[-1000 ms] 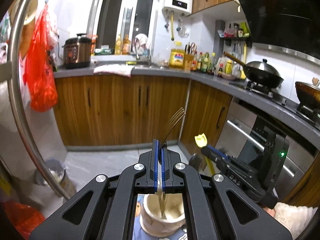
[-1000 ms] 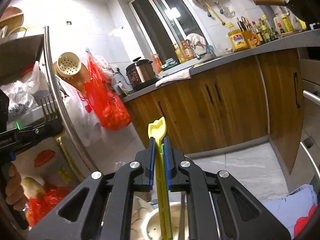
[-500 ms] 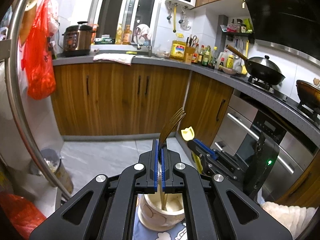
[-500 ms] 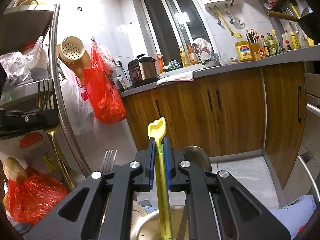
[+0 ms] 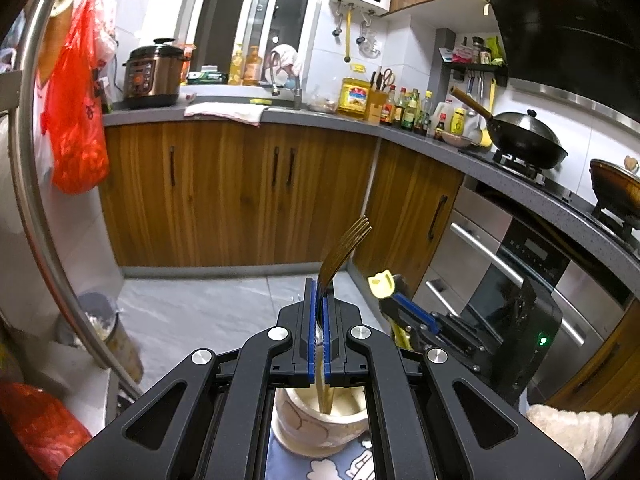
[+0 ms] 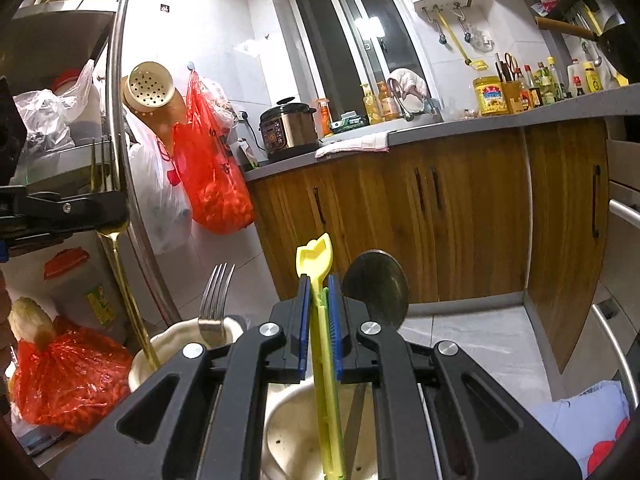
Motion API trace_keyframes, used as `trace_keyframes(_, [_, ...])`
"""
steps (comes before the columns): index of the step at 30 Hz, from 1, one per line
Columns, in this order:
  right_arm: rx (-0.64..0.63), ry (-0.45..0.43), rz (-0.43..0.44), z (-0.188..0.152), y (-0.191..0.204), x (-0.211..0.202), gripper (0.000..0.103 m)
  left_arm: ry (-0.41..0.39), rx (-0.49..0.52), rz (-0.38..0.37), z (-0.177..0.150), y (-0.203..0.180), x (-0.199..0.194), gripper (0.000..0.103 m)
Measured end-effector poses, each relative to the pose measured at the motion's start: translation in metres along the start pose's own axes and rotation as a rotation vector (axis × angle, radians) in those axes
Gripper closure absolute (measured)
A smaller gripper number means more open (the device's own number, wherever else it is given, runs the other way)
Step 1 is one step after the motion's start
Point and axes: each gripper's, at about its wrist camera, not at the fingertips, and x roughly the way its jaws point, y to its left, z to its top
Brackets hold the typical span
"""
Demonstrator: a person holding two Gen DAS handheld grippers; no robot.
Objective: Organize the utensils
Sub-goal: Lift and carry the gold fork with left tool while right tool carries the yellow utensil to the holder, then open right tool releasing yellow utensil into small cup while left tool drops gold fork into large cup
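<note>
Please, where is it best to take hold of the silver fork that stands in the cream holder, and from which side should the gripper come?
Probably from above, closing on the neck just under the tines of the silver fork. It stands tines-up in the cream holder, so its handle is hidden inside. The gold fork in the left gripper enters the same holder, so wait.

A glossy gold-toned metal fork [image 5: 345, 243], a matt yellow, seemingly plastic utensil [image 6: 324, 320] and a glazed ceramic holder [image 5: 320, 426] are seen

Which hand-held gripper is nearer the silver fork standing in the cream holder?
Left. The left hand-held gripper hovers over the fork's holder; the right is over the neighbouring one.
</note>
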Motion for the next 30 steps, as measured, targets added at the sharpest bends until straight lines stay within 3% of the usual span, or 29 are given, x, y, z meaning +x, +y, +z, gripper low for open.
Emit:
trace_keyframes(10, [0.089,0.039,0.044,-0.004,-0.016,-0.016,0.094,0.03,-0.018,0.0,-0.009,0.004,0.003,0.1])
trace_keyframes(25, [0.065,0.148,0.044,-0.023,-0.016,-0.022,0.094,0.104,-0.03,0.0,-0.029,0.011,0.02,0.1])
trace_keyframes(30, [0.026,0.175,0.033,-0.023,-0.01,-0.02,0.094,0.097,-0.03,-0.002,-0.03,0.01,0.02,0.1])
